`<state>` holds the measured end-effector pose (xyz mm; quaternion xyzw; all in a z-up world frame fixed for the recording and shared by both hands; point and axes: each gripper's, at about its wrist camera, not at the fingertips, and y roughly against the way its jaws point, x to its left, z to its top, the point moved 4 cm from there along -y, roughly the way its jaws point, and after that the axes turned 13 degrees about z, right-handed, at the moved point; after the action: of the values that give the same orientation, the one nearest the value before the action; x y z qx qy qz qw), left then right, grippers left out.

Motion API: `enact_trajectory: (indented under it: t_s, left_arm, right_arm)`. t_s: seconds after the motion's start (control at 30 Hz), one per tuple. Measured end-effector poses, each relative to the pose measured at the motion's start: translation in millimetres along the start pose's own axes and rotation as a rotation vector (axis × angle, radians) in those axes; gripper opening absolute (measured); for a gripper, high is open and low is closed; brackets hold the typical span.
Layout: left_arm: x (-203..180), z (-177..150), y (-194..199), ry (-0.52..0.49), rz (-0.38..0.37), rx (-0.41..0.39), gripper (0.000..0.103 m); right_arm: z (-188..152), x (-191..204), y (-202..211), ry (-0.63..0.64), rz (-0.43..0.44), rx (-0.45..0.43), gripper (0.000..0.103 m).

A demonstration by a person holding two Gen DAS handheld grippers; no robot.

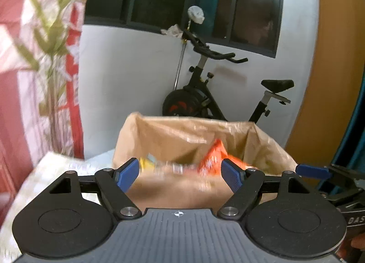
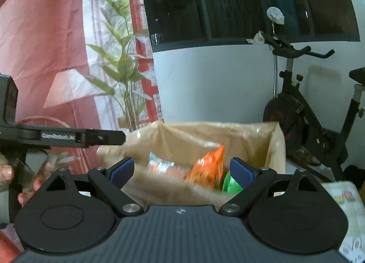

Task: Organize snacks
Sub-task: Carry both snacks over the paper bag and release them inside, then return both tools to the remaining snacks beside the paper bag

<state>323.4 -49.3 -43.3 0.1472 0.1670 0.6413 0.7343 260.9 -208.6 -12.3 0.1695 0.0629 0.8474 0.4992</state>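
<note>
Brown paper bag [image 1: 173, 192] stands open just ahead of both grippers — orange snack packet [image 1: 213, 155] upright inside. Left gripper [image 1: 181, 173] and right gripper [image 2: 181, 170] both spread wide — holding nothing.

"GenRobot.AI" on the left gripper [image 2: 68, 137] arm; "DAS", cut off, on the right gripper [image 1: 330, 173] body
</note>
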Motion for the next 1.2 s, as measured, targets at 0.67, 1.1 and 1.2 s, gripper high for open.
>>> enact_trajectory:
  t_s: [0.67,1.1,1.2]
  left_arm:
    - [28.9,-112.8,66.6,0.061,0.097,0.187,0.075]
    - [15.6,-133.2,53.8,0.091,0.033,0.205,0.067]
    - [9.0,-140.6,37.1,0.074,0.026,0.251,0.066]
  right_arm:
    - [-99.3,63.0,52.9,-0.071,-0.05,0.108,0.081]
    - [-102.4,62.4,59.2,0.004,-0.094,0.134,0.051]
    - [-109.1,55.5,54.3,0.019,-0.102,0.156,0.038]
